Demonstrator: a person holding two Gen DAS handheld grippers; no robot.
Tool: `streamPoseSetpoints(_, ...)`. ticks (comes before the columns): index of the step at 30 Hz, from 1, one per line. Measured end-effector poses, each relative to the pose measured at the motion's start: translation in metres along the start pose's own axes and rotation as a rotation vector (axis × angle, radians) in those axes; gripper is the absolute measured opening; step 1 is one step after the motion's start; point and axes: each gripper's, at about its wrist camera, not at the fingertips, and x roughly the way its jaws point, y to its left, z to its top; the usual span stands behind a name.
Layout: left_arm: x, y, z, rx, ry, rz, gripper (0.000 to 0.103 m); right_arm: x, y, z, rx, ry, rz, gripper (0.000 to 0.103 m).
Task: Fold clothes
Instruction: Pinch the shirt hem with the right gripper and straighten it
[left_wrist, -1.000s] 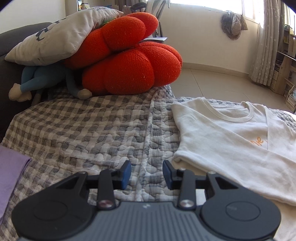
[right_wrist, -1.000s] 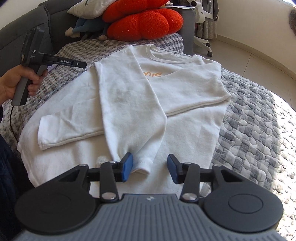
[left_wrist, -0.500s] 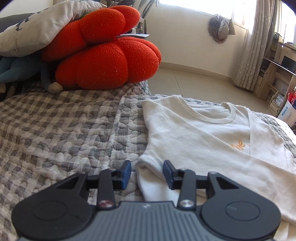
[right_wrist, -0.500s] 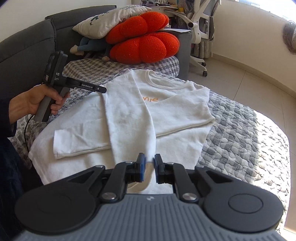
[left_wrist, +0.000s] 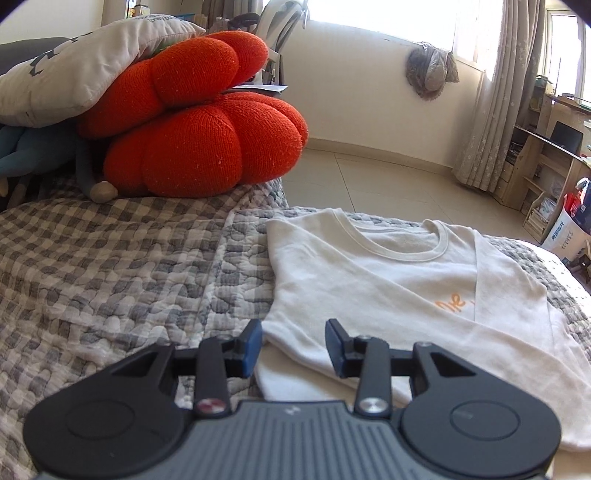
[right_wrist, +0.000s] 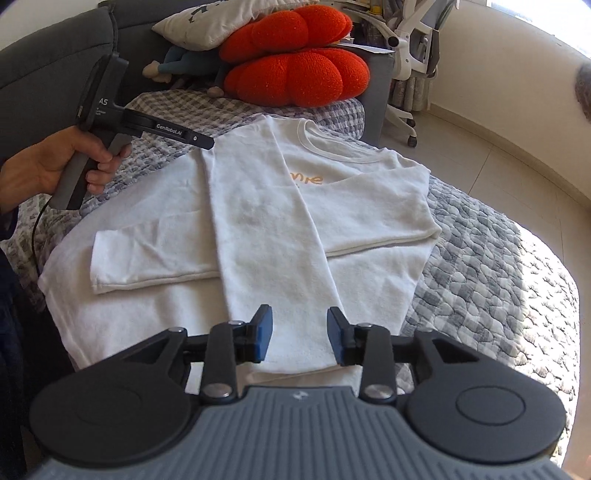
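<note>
Right wrist view alone shows the person's hand (right_wrist: 55, 168) gripping the left gripper (right_wrist: 205, 142) at 10 o'clock, and both sleeves crossed over the white sweatshirt (right_wrist: 258, 221). Left wrist view instead shows the window and shelves. The sweatshirt lies flat on the checked quilt (left_wrist: 110, 266), its long axis running 6 to 12 o'clock, collar toward the orange cushion (right_wrist: 295, 70). The right gripper (right_wrist: 300, 338), pinched on the sleeve cuff half a second ago, now gapes wide and empty. The left gripper (left_wrist: 293, 345) is wide apart, holding nothing, at the shoulder fold.
</note>
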Motion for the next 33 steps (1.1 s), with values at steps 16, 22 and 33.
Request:
streamPoseSetpoints(16, 0.005, 0.008, -0.004, -0.012, 0.039, 0.037, 0.04, 0.003, 0.033, -0.005, -0.188, 0.105, 0.004, 0.006)
streamPoseSetpoints(22, 0.004, 0.019, -0.002, -0.064, 0.042, 0.044, 0.041, 0.0, 0.046, -0.007, -0.258, 0.108, 0.071, 0.008)
streamPoseSetpoints(33, -0.01, 0.018, 0.003, -0.074, 0.009, 0.039, 0.041, -0.003, 0.038, -0.011, -0.239, 0.083, 0.064, 0.015)
